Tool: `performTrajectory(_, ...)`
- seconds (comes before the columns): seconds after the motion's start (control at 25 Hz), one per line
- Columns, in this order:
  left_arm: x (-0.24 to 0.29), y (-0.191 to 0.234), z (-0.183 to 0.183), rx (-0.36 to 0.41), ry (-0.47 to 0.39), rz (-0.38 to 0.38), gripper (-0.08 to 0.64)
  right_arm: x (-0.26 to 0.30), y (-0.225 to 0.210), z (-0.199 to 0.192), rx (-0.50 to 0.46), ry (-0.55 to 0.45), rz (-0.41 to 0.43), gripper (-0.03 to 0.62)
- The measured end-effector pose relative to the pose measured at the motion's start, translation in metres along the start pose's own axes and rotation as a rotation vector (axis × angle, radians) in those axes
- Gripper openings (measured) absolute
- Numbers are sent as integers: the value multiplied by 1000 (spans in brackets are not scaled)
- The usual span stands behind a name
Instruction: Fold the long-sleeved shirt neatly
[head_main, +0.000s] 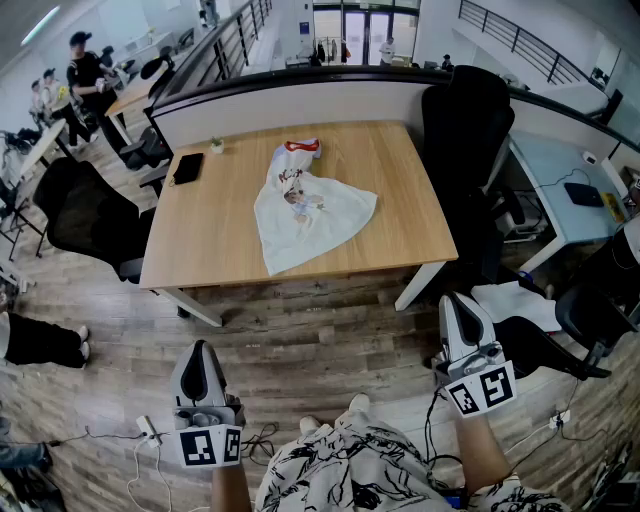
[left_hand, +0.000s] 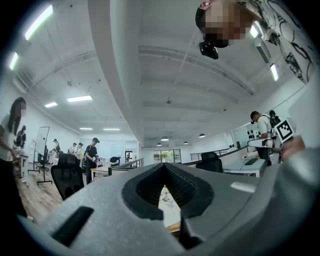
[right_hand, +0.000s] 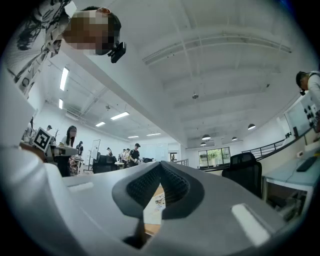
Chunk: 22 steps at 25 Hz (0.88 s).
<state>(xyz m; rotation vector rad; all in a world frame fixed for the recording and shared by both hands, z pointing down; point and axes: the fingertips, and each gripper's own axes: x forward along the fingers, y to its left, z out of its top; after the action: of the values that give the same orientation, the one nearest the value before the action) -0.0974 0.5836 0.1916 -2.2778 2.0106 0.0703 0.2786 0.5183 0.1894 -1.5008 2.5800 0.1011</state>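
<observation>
A white long-sleeved shirt (head_main: 305, 208) with a red collar and a printed front lies loosely spread on the middle of the wooden table (head_main: 400, 190). Both grippers hang over the floor, well short of the table's near edge. My left gripper (head_main: 203, 347) is at the lower left, shut and holding nothing. My right gripper (head_main: 452, 300) is at the lower right, also shut and bare. In the left gripper view the closed left gripper (left_hand: 164, 166) points toward the table, and a strip of shirt (left_hand: 170, 201) shows below its tips. The right gripper (right_hand: 161, 165) likewise frames the shirt (right_hand: 154, 202).
A black flat object (head_main: 188, 167) and a tiny potted plant (head_main: 216, 146) sit at the table's far left. Black office chairs stand at the left (head_main: 85, 215) and far right (head_main: 465, 130). A partition runs behind the table. Another desk (head_main: 555, 195) is right. Cables (head_main: 150, 440) lie on the floor.
</observation>
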Motion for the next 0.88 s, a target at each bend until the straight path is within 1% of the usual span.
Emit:
performTrajectory(0.28, 1, -2, 0, 2, 2, -2, -3, -3, 1, 1, 3, 5, -8, -8)
performTrajectory(0.4, 0, -1, -1, -14, -6, 9, -2, -7, 2, 5, 51, -42, 4, -7)
performTrajectory(0.48, -1, -2, 0, -27, -13, -2, -2, -9, 5, 6, 66, -58, 20, -6)
performTrajectory(0.52, -1, -3, -1, -23, -11, -9, -2, -9, 5, 5, 55, -53, 21, -6)
performTrajectory(0.64, 0, -8, -4, 38, 3, -6, -2, -7, 7, 1, 24, -33, 23, -6)
performTrajectory(0.68, 1, -8, -4, 51, 3, -3, 11, -6, 8, 0, 20, -29, 27, -5)
performTrajectory(0.8, 3, -6, -6, 51, 8, 3, 91, -1, 12, -3, 14, -17, 41, 88)
performTrajectory(0.88, 3, -4, -6, 42, 8, 6, 122, 0, 13, -4, 18, -18, 49, 116)
